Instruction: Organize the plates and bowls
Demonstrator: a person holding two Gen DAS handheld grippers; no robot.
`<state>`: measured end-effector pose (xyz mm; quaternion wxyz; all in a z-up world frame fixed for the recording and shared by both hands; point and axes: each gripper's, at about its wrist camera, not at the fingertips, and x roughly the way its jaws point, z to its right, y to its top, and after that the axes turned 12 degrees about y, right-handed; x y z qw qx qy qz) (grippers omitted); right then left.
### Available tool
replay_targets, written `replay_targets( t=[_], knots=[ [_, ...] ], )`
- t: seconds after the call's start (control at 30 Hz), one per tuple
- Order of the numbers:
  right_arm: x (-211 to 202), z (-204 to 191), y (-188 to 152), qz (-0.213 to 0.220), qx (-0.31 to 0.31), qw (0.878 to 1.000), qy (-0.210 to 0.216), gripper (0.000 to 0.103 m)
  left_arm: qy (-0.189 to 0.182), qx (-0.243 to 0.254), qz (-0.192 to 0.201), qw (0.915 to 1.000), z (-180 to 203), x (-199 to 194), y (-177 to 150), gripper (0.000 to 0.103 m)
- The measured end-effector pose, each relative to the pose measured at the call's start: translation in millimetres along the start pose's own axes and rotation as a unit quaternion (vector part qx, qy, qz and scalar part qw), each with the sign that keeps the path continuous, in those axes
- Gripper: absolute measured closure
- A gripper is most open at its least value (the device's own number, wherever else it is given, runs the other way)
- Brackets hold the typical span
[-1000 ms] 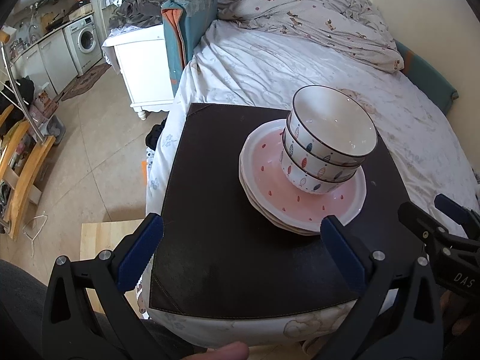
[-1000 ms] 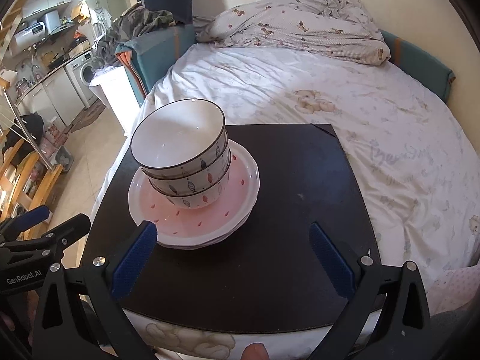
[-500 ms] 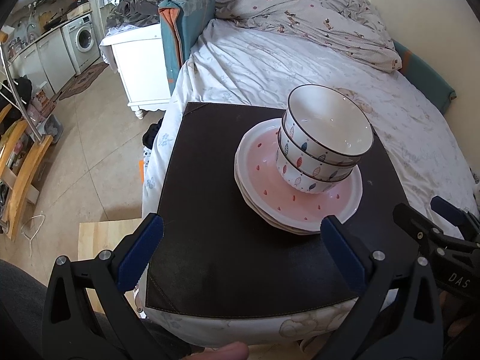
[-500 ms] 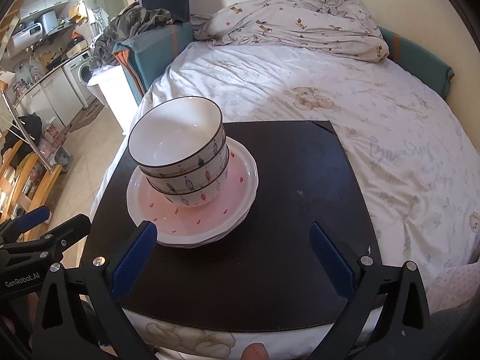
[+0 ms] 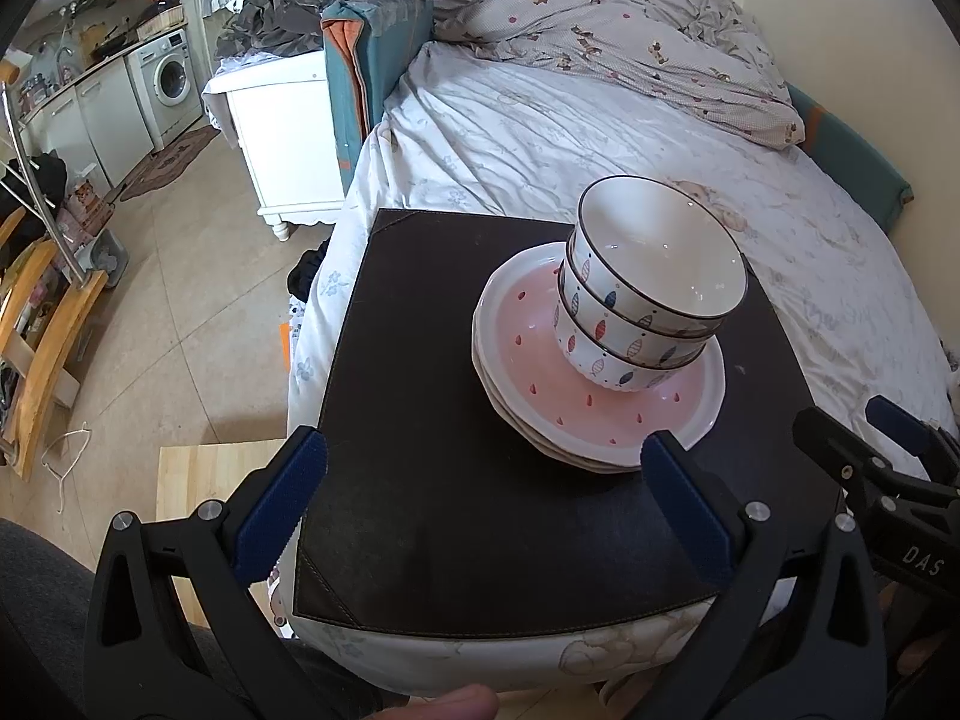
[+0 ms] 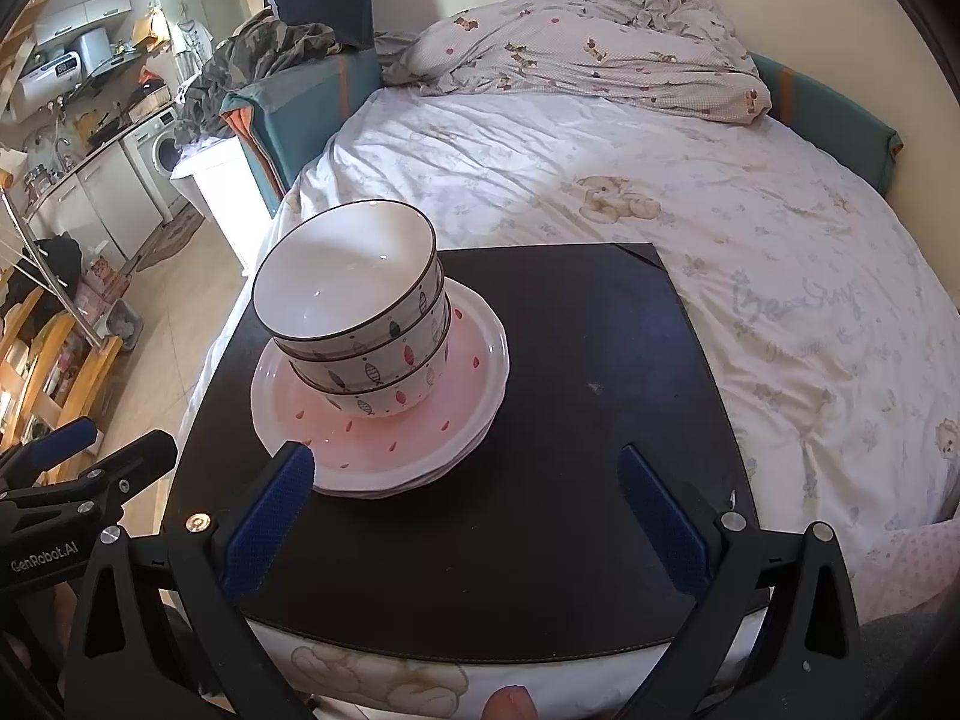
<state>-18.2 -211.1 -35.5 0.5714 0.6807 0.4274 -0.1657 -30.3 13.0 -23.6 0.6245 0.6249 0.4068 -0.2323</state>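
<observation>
Three white bowls (image 5: 651, 294) (image 6: 360, 318) with fish patterns are nested in a stack on top of a pile of pink-centred plates (image 5: 540, 396) (image 6: 420, 438). The pile stands on a dark mat (image 5: 456, 516) (image 6: 570, 450) laid on the bed. My left gripper (image 5: 480, 498) is open, held back from the pile near the mat's front edge, with nothing between its fingers. My right gripper (image 6: 468, 516) is open too, empty, low over the mat in front of the pile. Each gripper shows at the edge of the other's view.
The bed (image 6: 600, 168) with white sheets and a crumpled duvet (image 5: 630, 42) stretches behind the mat. A white bedside cabinet (image 5: 282, 132) stands left of the bed. Tiled floor, a wooden rack (image 5: 36, 324) and a washing machine (image 5: 171, 69) lie further left.
Both grippers have drawn back a little from the pile and stay open. The bowls and plates have not moved on the mat.
</observation>
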Motion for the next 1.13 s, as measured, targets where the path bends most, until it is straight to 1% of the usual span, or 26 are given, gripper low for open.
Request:
replay_targets(
  t=[1.13],
  knots=[
    [-1.8, -2.5, 0.6, 0.001, -0.002, 1.000, 0.000, 0.000, -0.003, -0.005, -0.006, 1.0000, -0.2, 0.0, -0.5, 0.000]
  ],
)
